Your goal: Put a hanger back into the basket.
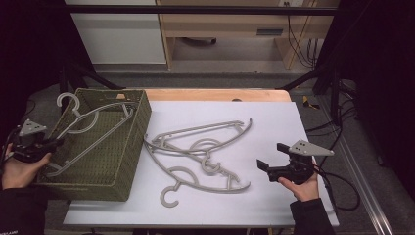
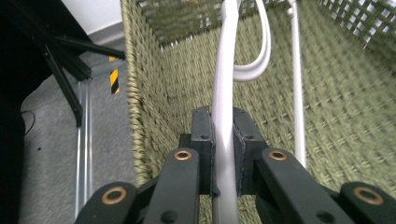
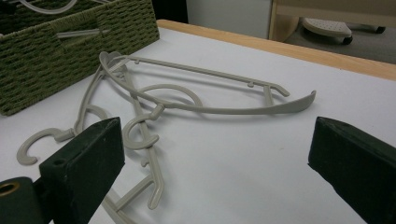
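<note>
Left gripper point(image 2: 223, 154) clamped on a grey hanger point(image 2: 226, 93) inside the basket point(image 2: 154, 93) — pads plain up close. Right gripper point(image 3: 215, 172) wide open — two hangers point(image 3: 187, 100) on the table point(image 3: 261, 154) beyond.

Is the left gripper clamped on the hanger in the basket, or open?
Shut on it. In the left gripper view, the left gripper has both pads pressed against the hanger bar, inside the woven basket.

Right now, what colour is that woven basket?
Olive green, woven all over; the basket shows best in the left gripper view.
</note>
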### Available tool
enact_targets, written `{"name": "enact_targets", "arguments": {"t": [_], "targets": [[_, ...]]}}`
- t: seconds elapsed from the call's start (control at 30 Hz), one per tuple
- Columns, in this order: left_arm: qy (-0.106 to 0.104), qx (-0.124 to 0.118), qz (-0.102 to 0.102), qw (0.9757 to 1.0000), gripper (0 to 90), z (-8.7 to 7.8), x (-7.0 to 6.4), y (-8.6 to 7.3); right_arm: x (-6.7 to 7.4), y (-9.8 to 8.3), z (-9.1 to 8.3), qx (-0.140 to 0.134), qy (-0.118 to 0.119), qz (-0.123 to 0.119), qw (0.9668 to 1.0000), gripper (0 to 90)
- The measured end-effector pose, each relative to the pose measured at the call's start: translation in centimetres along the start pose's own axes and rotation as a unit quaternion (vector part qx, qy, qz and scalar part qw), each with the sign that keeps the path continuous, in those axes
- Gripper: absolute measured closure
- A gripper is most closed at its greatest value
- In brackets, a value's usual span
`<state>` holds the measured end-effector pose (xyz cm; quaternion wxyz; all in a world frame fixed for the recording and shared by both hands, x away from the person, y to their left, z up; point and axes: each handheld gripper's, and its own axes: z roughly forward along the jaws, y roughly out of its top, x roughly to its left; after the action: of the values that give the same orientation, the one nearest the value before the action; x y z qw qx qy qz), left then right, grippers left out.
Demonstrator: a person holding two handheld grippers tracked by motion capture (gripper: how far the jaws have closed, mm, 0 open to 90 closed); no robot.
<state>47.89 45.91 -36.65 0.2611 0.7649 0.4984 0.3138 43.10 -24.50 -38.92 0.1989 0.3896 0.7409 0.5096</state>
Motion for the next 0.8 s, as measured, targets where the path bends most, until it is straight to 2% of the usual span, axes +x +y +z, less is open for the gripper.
{"name": "enact_targets", "arguments": {"t": [0.03,0.07,0.13,0.27,0.4,0.47,0.53,0.6,0.7,0.8], "targets": [[0.002,0.008,0.004,1.0,81.3,0.2,-0.1,0.1,0.0,0.0,0.0,0.0,0.0,0.0,1.0,3.8],[0.01,0.027,0.009,0.9996,81.2,0.5,-0.3,0.3,0.0,0.0,0.0,0.0,0.0,0.0,1.0,3.8],[0.011,0.037,0.015,0.9991,81.0,0.7,-0.4,0.4,0.0,0.0,0.0,0.0,0.0,0.0,1.0,3.8],[0.01,0.065,0.004,0.9978,78.8,1.1,-0.2,0.4,0.0,0.0,0.0,0.0,0.001,-0.001,1.0,3.8],[0.012,0.064,-0.002,0.9979,76.0,1.1,-0.1,0.4,0.0,0.0,0.0,-0.001,0.001,-0.003,1.0,3.8],[0.016,0.059,-0.001,0.9981,73.6,0.9,-0.1,0.4,0.0,0.0,0.0,-0.001,0.001,-0.003,1.0,3.8],[0.007,0.051,-0.006,0.9987,73.7,0.5,-0.1,0.5,0.1,0.0,-0.1,-0.001,0.0,-0.003,1.0,3.8],[0.006,0.037,-0.006,0.9993,72.7,0.0,-0.3,0.7,0.0,0.1,-0.1,-0.003,0.001,-0.003,1.0,3.8],[-0.007,0.009,-0.003,0.9999,69.6,-1.0,-1.1,1.3,0.0,0.1,-0.1,-0.002,0.0,-0.002,1.0,3.9],[-0.025,-0.023,0.004,0.9994,63.6,-2.0,-2.3,2.2,0.1,0.1,-0.2,-0.004,0.001,-0.001,1.0,3.9]]}}
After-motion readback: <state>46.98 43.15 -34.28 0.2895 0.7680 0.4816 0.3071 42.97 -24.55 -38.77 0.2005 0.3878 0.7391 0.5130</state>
